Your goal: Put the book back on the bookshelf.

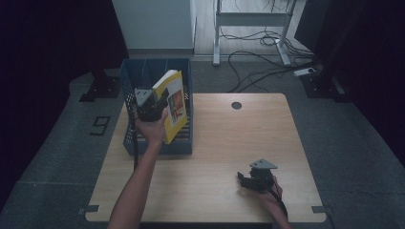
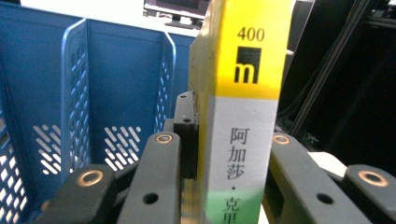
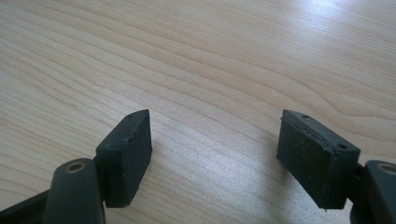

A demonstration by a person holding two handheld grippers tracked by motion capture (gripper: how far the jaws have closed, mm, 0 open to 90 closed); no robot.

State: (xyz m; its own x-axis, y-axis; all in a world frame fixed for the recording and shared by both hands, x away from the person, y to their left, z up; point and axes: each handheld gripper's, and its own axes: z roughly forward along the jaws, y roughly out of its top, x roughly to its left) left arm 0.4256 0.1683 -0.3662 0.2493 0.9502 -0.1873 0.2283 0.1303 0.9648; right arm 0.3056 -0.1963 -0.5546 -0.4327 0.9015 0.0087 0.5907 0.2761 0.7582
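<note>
Yellow-and-white paperback point(image 1: 173, 102), spine upright, clamped in the left gripper point(image 1: 152, 102) above the blue plastic file rack point(image 1: 157, 143). In the left gripper view the spine point(image 2: 245, 116) sits squarely between the jaws, pads pressing on the front and back covers low on the book, with most of the block standing free above the grip.

Handling, as a judgement: a moderately thick softcover, light enough for one gripper, stiff across the closed block but flexible at the covers. The glossy cover looks slippery, so a pinch near the spine, where the pages are bound and cannot fan, is the sound place to hold. A grip toward the fore-edge would likely let pages splay and the book sag. Held low as it is, the tall top half may tip or lever against the pads if swung fast.

Rack dividers point(image 2: 74, 93) stand just left of and beyond the jaws; slots look narrow, so the book should go in edge-on and near vertical.

Right gripper point(image 1: 258, 179) rests low over the bare wooden table point(image 3: 196, 56), well apart from the rack, jaws wide and nothing between them.
</note>
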